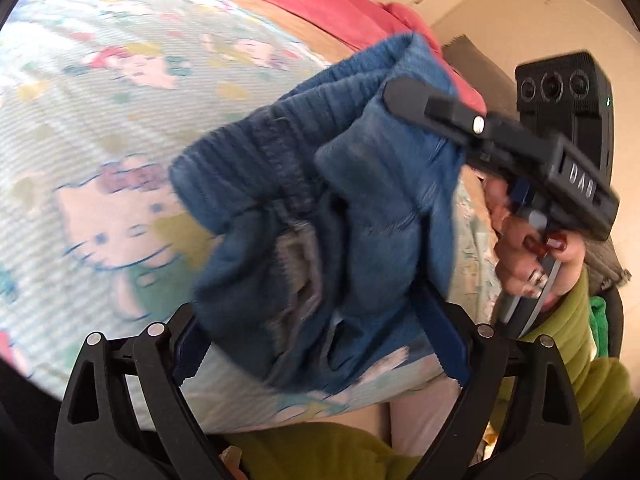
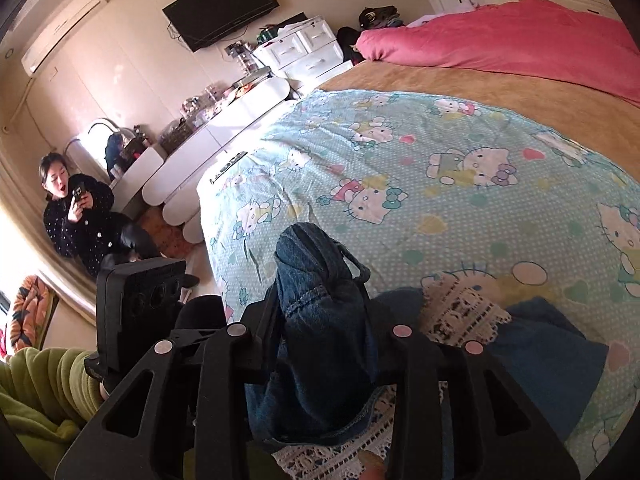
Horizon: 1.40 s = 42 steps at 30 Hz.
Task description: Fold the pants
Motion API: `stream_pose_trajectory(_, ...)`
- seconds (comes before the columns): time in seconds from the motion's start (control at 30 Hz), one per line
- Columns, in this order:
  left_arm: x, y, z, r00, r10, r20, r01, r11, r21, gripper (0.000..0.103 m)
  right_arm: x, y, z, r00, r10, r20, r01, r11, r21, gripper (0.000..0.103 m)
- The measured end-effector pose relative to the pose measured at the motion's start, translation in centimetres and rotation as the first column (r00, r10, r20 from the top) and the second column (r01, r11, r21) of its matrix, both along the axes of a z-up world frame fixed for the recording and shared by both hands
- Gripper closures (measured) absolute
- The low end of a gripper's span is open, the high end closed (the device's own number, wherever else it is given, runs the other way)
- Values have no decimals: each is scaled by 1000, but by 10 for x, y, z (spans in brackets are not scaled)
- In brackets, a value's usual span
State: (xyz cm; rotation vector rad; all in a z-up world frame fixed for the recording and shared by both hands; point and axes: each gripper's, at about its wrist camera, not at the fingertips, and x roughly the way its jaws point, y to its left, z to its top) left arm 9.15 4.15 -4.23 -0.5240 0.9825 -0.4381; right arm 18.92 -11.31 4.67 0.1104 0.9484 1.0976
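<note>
The blue denim pants (image 1: 320, 216) hang bunched above the Hello Kitty bed sheet (image 1: 100, 128). My left gripper (image 1: 320, 320) is shut on the lower bunch of denim, its blue pads pressed to the fabric. My right gripper (image 1: 404, 92) shows in the left wrist view at the upper right, shut on the ribbed waistband. In the right wrist view my right gripper (image 2: 320, 280) is shut on a fold of the pants (image 2: 320, 320), which cover its fingers. More denim and a lace trim (image 2: 460, 312) lie on the sheet (image 2: 400, 168) to the right.
A pink duvet (image 2: 520, 40) lies at the far end of the bed. White drawers (image 2: 304, 52), a cluttered dresser (image 2: 224, 120) and a wall TV (image 2: 220, 8) stand left of the bed. A person with a phone (image 2: 76, 216) sits at the far left.
</note>
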Motion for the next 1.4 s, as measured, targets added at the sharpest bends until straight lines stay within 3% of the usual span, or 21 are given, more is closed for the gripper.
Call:
stream_pose_trajectory(0.03,2,-5,3,1000,-11,9,11,1000,-12,20,-1,-5,-2,1000,-10,-3,10,1000,8,69)
stream_pose_trajectory(0.1,2,-20,11,998,-53,44,54,998,-27,19,-4,-31,-6,998,-69,-1,69,997,19,55)
stream_pose_trajectory(0.13,2,-30,15,995,-82,64,84,996,-31,19,-4,-44,-10,993,-118,4,118,993,9,36)
stream_pose_trajectory(0.17,0,-40,19,990,-117,80,119,992,-29,19,-4,-58,-13,985,-174,7,174,985,-6,23)
stream_pose_trajectory(0.23,-3,-58,22,980,-172,98,172,985,4,19,-8,-92,-26,959,-285,4,285,958,-43,22)
stream_pose_trajectory(0.33,-11,-85,17,964,-248,94,242,967,75,19,-16,-123,-44,927,-371,-52,369,928,-56,19)
stream_pose_trajectory(0.5,-6,-104,8,956,-287,65,275,948,159,17,-28,-131,-60,908,-391,-149,389,920,-46,18)
stream_pose_trajectory(0.53,-6,-106,5,956,-288,60,275,947,165,17,-28,-128,-60,906,-392,-161,390,920,-43,10)
stream_pose_trajectory(0.63,-10,-113,1,953,-297,59,280,939,199,16,-25,-117,-57,905,-394,-158,392,919,-47,8)
stream_pose_trajectory(0.73,-17,-127,0,947,-312,71,285,923,260,16,-23,-104,-60,908,-407,-99,394,910,-133,10)
stream_pose_trajectory(0.83,-15,-127,5,944,-318,88,278,910,308,16,-22,-101,-73,886,-464,-5,444,851,-279,10)
stream_pose_trajectory(0.9,-20,-126,8,943,-319,98,272,904,330,15,-23,-111,-78,876,-478,-65,450,859,-245,10)
stream_pose_trajectory(0.97,-30,-113,15,945,-306,118,252,907,337,12,-28,-119,-73,871,-486,-69,463,861,-211,10)
stream_pose_trajectory(1.27,-36,-75,44,970,-163,181,95,937,337,10,-72,-151,-18,857,-501,124,515,846,-141,9)
stream_pose_trajectory(1.4,-36,-64,55,974,-120,190,46,934,354,10,-90,-157,-5,848,-489,203,518,845,-131,9)
